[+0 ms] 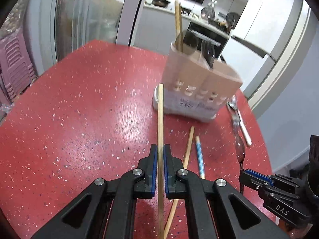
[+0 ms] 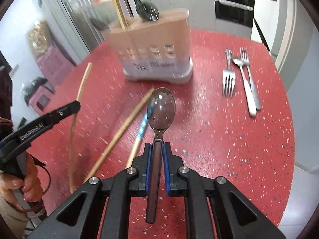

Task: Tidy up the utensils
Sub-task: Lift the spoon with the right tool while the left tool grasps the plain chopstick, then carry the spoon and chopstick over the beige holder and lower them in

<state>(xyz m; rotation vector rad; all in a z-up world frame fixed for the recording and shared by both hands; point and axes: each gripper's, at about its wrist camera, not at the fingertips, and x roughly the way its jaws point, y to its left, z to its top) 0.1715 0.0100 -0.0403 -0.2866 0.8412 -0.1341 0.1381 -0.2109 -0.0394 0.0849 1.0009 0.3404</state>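
The left gripper (image 1: 160,155) pinches a pale wooden chopstick (image 1: 160,119) between its blue pads, jaws pressed onto the stick, which runs straight forward and up over the red speckled table (image 1: 79,109). The right gripper (image 2: 158,153) clamps the dark handle of a translucent brown plastic spoon (image 2: 161,109), bowl pointing forward above the tabletop.

Beyond both stands the utensil holder (image 2: 153,39), a tan caddy on a white base with small slots near its lower part. It already holds two wooden chopsticks (image 1: 178,25) upright in one end compartment and dark spoons (image 2: 146,10) in another.

On the table in front of the holder lie a plain wooden chopstick (image 2: 119,133) and, just beside it, a chopstick with a blue-and-white patterned end (image 2: 142,127). To the right of the holder lie two metal forks (image 2: 228,79), and touching the farther fork, a small metal spoon with a white handle (image 2: 246,87).

The surroundings are motion-blurred; kitchen counters and an oven (image 2: 233,6) sit behind the table.
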